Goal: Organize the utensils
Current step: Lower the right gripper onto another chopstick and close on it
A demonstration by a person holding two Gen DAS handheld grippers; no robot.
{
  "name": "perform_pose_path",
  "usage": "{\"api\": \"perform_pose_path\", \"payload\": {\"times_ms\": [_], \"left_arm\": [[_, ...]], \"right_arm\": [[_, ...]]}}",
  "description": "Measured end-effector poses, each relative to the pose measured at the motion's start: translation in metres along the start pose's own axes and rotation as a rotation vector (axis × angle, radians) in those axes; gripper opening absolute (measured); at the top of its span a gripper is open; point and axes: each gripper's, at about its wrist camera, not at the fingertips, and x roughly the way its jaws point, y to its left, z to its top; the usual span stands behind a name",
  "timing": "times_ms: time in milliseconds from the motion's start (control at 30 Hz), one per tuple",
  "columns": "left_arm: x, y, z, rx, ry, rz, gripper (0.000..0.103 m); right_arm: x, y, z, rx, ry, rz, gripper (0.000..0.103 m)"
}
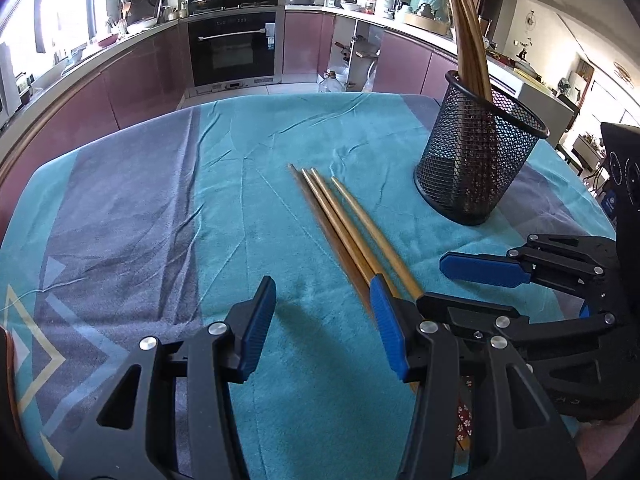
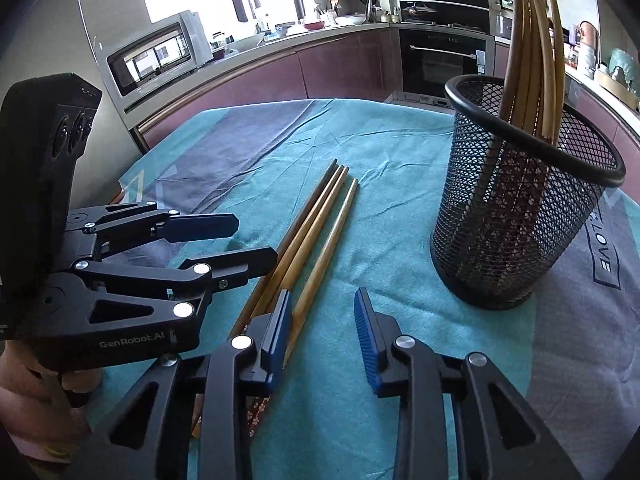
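Left gripper (image 1: 323, 328) low over the desk's near edge, jaws parted about midway, nothing between them; its right finger (image 1: 390, 334) sits over the near ends of the loose chopsticks, contact unclear. Right gripper (image 2: 322, 334) also low at the near edge, jaws parted with only bare cloth between the pads; its left finger (image 2: 276, 338) lies over the chopsticks' near ends, whether touching I cannot tell. No grip on anything by either one.

Four wooden chopsticks (image 1: 344, 228) lie loose on the teal tablecloth (image 1: 248, 152), bunched side by side near the desk's middle, tips pointing toward the far edge, patterned handle ends toward the near edge under the grippers.

Black mesh holder (image 2: 516, 216) stands upright toward the right edge, apart from the loose chopsticks. Several more chopsticks (image 2: 528, 52) stand in it, leaning against its rim.

A hand (image 2: 36, 408) grasps the left gripper's handle, seen in the right wrist view.
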Motion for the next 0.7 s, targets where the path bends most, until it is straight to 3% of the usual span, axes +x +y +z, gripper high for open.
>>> {"api": "perform_pose_path", "payload": {"times_ms": [367, 700], "left_arm": [[0.012, -0.001, 0.008, 0.008, 0.019, -0.007, 0.050], [0.011, -0.001, 0.006, 0.033, 0.028, -0.035, 0.033]], "right_arm": [[0.002, -0.004, 0.000, 0.022, 0.001, 0.006, 0.030], [0.002, -0.006, 0.000, 0.013, 0.004, 0.002, 0.029]]}}
